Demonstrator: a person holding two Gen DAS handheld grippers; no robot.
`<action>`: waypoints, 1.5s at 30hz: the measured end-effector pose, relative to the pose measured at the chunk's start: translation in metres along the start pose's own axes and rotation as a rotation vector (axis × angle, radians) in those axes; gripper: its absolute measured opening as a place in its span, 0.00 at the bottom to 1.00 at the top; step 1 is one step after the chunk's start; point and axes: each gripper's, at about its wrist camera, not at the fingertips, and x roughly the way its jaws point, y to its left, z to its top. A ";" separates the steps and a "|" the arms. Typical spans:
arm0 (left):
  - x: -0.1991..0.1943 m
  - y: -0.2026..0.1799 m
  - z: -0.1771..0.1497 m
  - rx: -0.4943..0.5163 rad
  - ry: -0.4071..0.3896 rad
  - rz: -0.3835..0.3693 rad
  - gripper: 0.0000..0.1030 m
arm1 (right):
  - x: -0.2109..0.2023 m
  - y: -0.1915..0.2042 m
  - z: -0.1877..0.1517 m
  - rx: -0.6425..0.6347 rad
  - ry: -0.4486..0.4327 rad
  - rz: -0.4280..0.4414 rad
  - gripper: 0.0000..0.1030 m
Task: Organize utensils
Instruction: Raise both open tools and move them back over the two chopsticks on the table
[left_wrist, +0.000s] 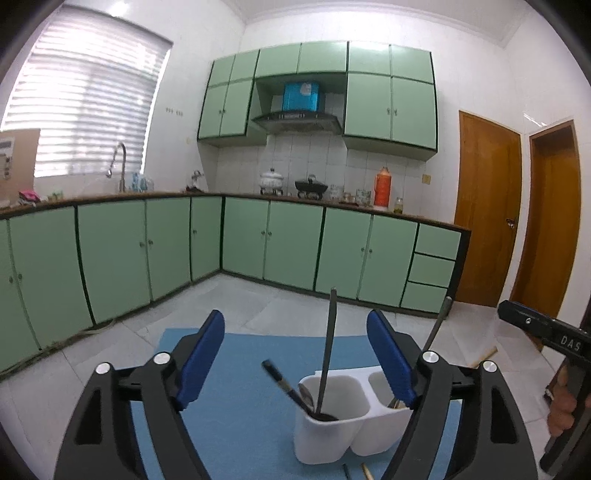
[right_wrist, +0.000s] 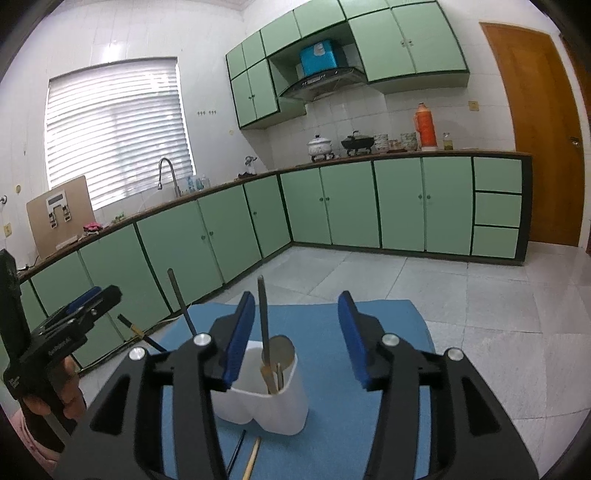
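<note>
Pose: left hand-held gripper (left_wrist: 295, 354) agape, level | right hand-held gripper (right_wrist: 297, 332) agape above caddy (right_wrist: 266, 402)

White letters "DAS" stand on the right tool (left_wrist: 546, 334); any further lettering is probably cut off.

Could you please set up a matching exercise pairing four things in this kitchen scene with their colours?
Things:
1. utensil holder
2. mat
3. thermos
4. lower cabinets

Colours:
A. orange
B. pale green
C. white
D. blue

Pairs: 1-C, 2-D, 3-A, 4-B
</note>
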 end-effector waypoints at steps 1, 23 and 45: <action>-0.006 0.000 -0.003 0.007 -0.011 0.007 0.79 | -0.008 -0.002 -0.005 0.004 -0.012 -0.002 0.48; -0.118 -0.021 -0.163 0.089 0.153 0.052 0.94 | -0.096 0.050 -0.186 -0.101 0.061 -0.097 0.93; -0.150 -0.008 -0.239 0.065 0.252 0.097 0.94 | -0.104 0.090 -0.281 -0.085 0.134 -0.127 0.60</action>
